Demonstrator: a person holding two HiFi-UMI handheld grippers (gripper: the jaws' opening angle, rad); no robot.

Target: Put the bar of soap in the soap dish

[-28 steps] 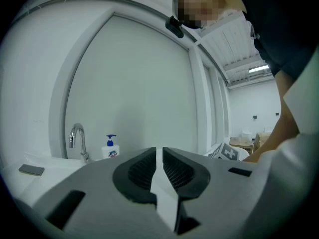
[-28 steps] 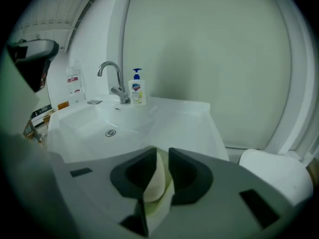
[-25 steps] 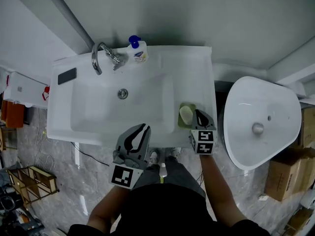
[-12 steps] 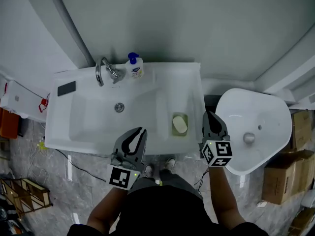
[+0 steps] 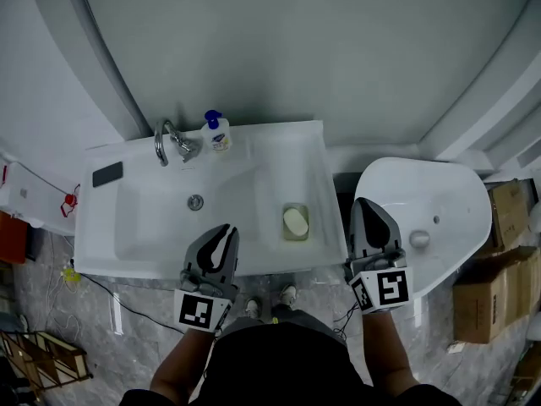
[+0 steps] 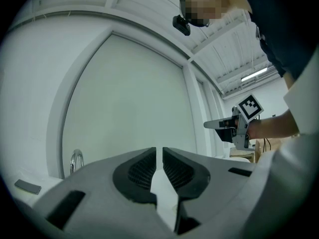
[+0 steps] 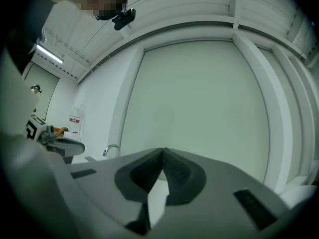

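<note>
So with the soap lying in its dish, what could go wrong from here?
1. The soap dish sits on the narrow right ledge of the sink, near the front edge. The right gripper hangs shut and empty just to its right, and a careless sweep could knock the dish off.
2. The bar of soap lies loose in the dish, so a bump might slide it into the basin.

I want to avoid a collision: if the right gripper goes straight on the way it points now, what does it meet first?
Probably the wall. The right gripper is shut and points level, and nothing else shows ahead, though depth is unclear.
</note>
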